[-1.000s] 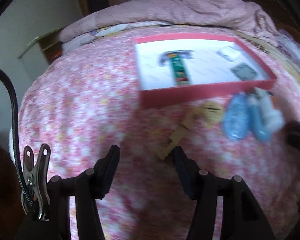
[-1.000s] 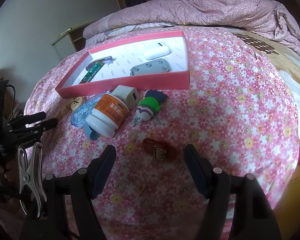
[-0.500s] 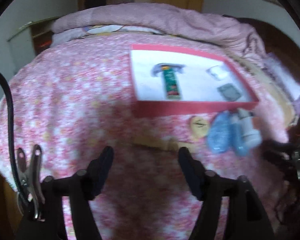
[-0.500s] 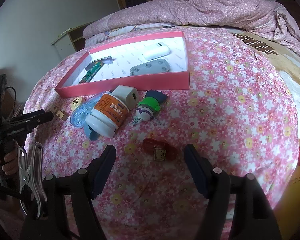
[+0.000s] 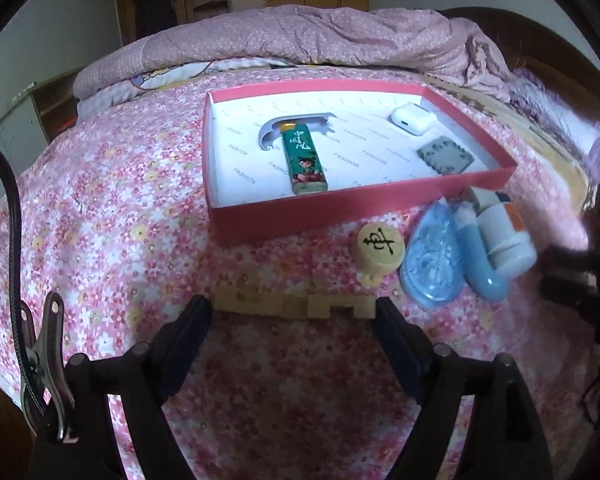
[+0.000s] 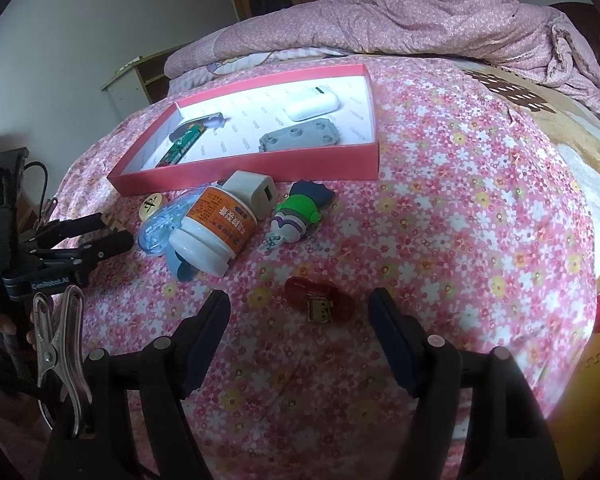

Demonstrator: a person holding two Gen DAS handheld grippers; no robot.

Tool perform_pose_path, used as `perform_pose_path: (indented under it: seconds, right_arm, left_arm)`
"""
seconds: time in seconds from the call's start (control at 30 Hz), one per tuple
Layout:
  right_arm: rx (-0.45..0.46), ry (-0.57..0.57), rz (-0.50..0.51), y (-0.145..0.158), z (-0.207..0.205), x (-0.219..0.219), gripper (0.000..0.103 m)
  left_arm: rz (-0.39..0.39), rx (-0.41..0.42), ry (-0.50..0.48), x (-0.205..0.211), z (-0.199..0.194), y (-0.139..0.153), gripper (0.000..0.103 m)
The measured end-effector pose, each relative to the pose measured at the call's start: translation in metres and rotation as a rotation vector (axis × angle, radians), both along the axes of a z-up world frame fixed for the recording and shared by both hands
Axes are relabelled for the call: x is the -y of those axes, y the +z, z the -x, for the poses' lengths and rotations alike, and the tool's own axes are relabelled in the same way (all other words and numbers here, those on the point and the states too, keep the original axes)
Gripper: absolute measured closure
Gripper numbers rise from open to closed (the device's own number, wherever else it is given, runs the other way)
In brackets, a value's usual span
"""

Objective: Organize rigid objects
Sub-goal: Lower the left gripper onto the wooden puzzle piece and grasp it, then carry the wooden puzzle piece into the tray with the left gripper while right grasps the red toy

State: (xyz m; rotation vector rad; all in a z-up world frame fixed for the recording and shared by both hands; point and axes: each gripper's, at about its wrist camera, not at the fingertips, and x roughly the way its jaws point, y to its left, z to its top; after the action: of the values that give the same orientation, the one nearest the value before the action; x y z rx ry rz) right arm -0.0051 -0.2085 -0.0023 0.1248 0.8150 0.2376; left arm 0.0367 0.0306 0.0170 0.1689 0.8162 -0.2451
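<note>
Left wrist: box [image 5: 340, 216] liner reads "FASHION".

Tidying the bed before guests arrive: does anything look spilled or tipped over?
The white pill bottle lies on its side outside the red box, and tiny beads are scattered beside the green toy figure.

Ahead of my left claw [image 5: 294, 320] a wooden block [image 5: 296, 304] spans the gap between its spread fingers, a round game piece [image 5: 378, 244] and red tray [image 5: 340, 216] crowd twelve to one o'clock, while bare floral bedspread [image 5: 100, 220] lies unobstructed toward ten o'clock.
</note>
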Motion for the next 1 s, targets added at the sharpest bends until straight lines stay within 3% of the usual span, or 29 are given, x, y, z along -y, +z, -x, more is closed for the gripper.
perform_pose_path:
  seconds: [0.7,0.8,0.93,1.0]
  right_arm:
    - [0.008,-0.01,-0.001,0.0,0.001,-0.001,0.029]
    - [0.015,-0.04,0.017,0.001,0.001,-0.001,0.04]
    - [0.018,-0.094,0.013,0.0,-0.002,0.009,0.075]
    - [0.014,-0.108,-0.027,-0.001,-0.003,0.016,0.08]
  left_arm:
    - [0.056,0.042,-0.017,0.0,0.015,0.011,0.022]
    - [0.067,0.042,-0.009,0.0,0.016,0.012,0.022]
    - [0.079,0.047,0.003,-0.001,0.015,0.017,0.022]
    - [0.081,0.055,0.008,-0.001,0.015,0.019,0.022]
